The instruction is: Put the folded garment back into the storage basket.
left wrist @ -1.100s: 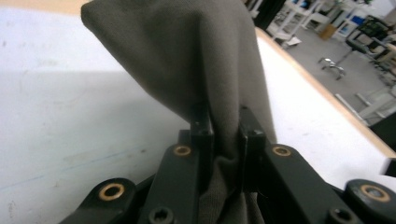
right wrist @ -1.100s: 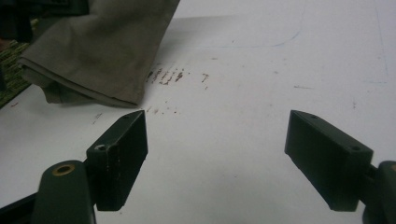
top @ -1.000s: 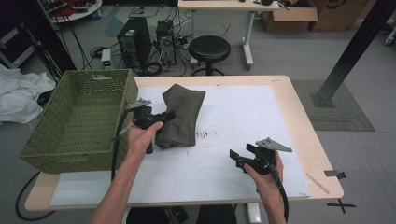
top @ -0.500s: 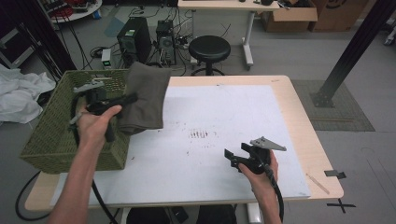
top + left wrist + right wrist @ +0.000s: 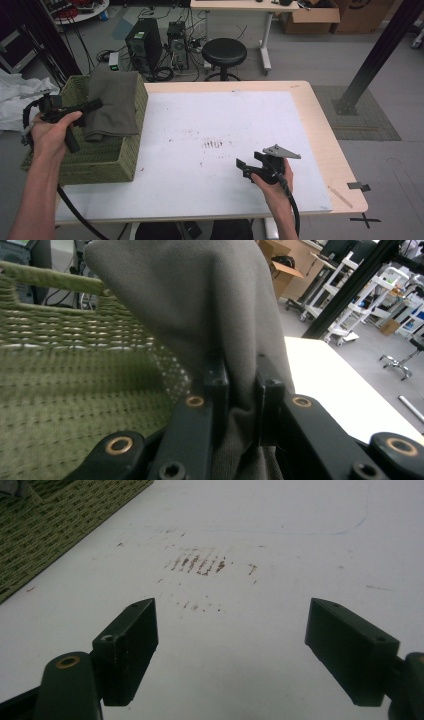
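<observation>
A folded grey-brown cloth (image 5: 112, 102) hangs over the green woven basket (image 5: 95, 160) at the table's left end. My left gripper (image 5: 92, 106) is shut on the cloth's near edge and holds it above the basket. In the left gripper view the cloth (image 5: 210, 305) is pinched between the two black jaws, with the basket's weave (image 5: 65, 390) beneath and to the left. My right gripper (image 5: 246, 167) stands open low over the white table sheet (image 5: 225, 115), right of centre near the front, with nothing between its jaws. The right gripper (image 5: 230, 640) points at a patch of reddish marks (image 5: 197, 562).
The basket's corner (image 5: 45, 525) lies far left of the right gripper. A black stool (image 5: 223, 52), computer towers (image 5: 145, 45) and cables stand on the floor behind the table. White cloth (image 5: 15, 95) lies on the floor at the left. A black post (image 5: 375, 55) rises at the right.
My left gripper has carried the cloth leftward and upward from the table's middle-left to above the basket. The right gripper has stayed in place.
</observation>
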A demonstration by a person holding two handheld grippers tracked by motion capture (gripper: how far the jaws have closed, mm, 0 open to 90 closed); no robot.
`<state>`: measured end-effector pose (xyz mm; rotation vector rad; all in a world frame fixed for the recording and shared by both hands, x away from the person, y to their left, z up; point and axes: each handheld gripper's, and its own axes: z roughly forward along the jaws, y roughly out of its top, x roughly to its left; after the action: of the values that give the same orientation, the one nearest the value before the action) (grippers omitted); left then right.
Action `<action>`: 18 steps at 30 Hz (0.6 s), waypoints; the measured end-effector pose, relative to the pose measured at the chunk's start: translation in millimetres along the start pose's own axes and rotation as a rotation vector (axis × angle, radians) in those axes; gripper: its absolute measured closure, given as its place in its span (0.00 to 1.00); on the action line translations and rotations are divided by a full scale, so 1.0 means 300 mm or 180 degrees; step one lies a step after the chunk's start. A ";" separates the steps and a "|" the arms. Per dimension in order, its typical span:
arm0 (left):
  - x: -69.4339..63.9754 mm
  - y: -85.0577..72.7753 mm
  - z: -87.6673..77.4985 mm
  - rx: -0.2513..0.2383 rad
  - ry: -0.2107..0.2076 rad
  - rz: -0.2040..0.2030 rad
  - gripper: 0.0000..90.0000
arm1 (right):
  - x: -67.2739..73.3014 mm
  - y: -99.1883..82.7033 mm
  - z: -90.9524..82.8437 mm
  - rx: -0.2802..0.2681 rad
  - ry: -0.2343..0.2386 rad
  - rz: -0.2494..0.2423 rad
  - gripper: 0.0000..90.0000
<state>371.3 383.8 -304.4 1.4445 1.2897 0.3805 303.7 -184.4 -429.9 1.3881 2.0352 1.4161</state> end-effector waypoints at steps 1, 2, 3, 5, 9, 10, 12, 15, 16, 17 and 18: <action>0.009 0.002 -0.006 0.0004 0.0018 -0.0002 0.89 | 0.001 0.000 0.002 -0.0003 0.0001 -0.0002 0.24; 0.020 0.003 -0.012 0.0025 0.0037 0.0003 0.89 | 0.002 0.000 0.004 -0.0001 0.0003 -0.0006 0.24; 0.027 0.002 -0.015 0.0035 0.0055 0.0002 0.90 | 0.004 0.000 0.007 0.0004 0.0008 -0.0003 0.24; 0.048 -0.002 -0.020 0.0084 0.0097 -0.0002 0.90 | 0.006 0.000 0.008 0.0010 0.0012 -0.0010 0.24; 0.095 -0.020 -0.019 0.0161 0.0155 -0.0005 0.89 | 0.005 -0.002 0.008 0.0013 0.0012 -0.0009 0.24; 0.111 -0.028 -0.015 0.0208 0.0244 0.0052 0.86 | 0.003 -0.004 0.009 0.0017 0.0001 -0.0008 0.24; 0.140 -0.039 -0.010 0.0246 0.0602 0.0193 0.66 | 0.002 -0.004 0.009 0.0018 -0.0001 -0.0003 0.24; 0.185 -0.049 -0.014 0.0256 0.0854 0.0109 0.47 | 0.003 -0.006 0.007 0.0027 -0.0003 -0.0001 0.24; 0.194 -0.051 -0.019 0.0241 0.0847 0.0102 0.47 | 0.003 -0.006 0.006 0.0029 -0.0006 -0.0002 0.24; 0.193 -0.054 -0.026 0.0190 0.0790 0.0103 0.48 | 0.000 -0.006 0.005 0.0036 -0.0013 -0.0003 0.24; 0.187 -0.054 -0.027 0.0170 0.0775 0.0126 0.47 | -0.001 -0.006 0.006 0.0033 -0.0020 -0.0004 0.24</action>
<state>376.6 431.8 -338.1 1.5046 1.4759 0.5659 304.1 -183.8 -432.3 1.3936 2.0420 1.4006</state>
